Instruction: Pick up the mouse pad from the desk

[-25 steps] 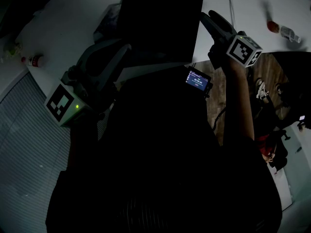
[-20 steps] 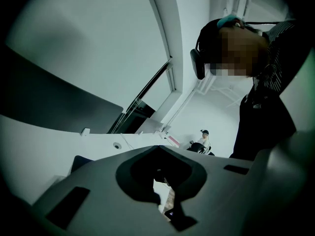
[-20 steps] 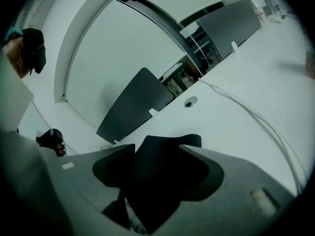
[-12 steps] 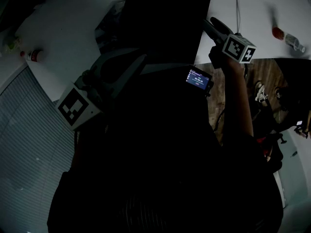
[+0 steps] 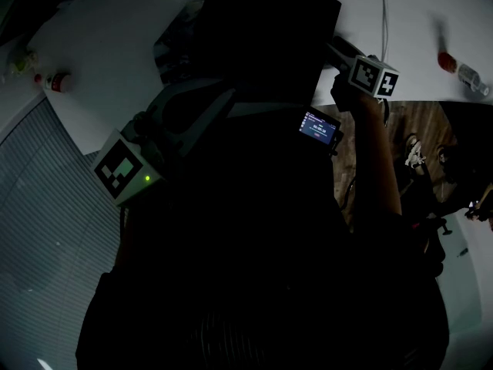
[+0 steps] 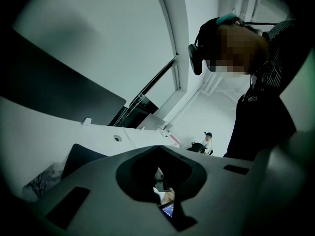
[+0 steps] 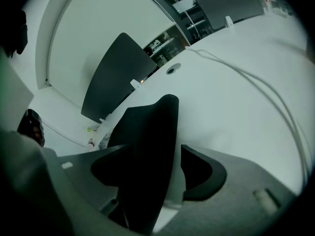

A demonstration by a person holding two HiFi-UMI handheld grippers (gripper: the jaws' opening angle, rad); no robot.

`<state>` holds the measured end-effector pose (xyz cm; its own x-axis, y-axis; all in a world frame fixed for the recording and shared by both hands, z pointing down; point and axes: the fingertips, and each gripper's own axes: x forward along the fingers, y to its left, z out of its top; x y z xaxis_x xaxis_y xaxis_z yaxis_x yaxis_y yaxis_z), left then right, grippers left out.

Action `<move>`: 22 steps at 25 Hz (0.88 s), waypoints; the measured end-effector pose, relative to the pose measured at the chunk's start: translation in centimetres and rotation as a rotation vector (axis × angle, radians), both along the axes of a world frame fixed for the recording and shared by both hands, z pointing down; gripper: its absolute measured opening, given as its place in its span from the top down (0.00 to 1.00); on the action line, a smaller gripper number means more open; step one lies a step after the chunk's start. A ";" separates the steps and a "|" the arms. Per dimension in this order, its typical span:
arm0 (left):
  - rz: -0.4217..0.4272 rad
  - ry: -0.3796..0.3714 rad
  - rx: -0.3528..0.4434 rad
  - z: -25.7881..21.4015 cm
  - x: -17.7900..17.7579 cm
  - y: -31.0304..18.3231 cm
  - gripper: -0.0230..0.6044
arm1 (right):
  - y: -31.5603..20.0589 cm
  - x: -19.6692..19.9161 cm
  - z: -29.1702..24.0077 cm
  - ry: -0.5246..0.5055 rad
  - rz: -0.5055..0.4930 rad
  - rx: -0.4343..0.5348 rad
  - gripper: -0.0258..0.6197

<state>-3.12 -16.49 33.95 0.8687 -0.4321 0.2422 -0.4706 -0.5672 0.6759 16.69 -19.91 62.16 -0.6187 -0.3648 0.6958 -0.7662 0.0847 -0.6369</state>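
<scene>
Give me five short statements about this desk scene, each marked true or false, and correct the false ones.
1. The black rectangular mouse pad sits between the fingers of the right gripper. True.
2. The right gripper is clamped shut on the pad. False: its fingers stand wide apart and have just been opening. A pale strip shows between the pad and one finger.
3. The desk top is brown wood. False: it is white.
4. A thin white cable runs across the desk top. True.
5. The marker cube on the left gripper shows a red light. False: its small light is green.
</scene>
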 end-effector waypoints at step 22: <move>-0.023 0.029 -0.023 0.5 -0.6 0.6 0.95 | -0.2 -1.7 -1.0 0.146 -0.140 0.091 0.93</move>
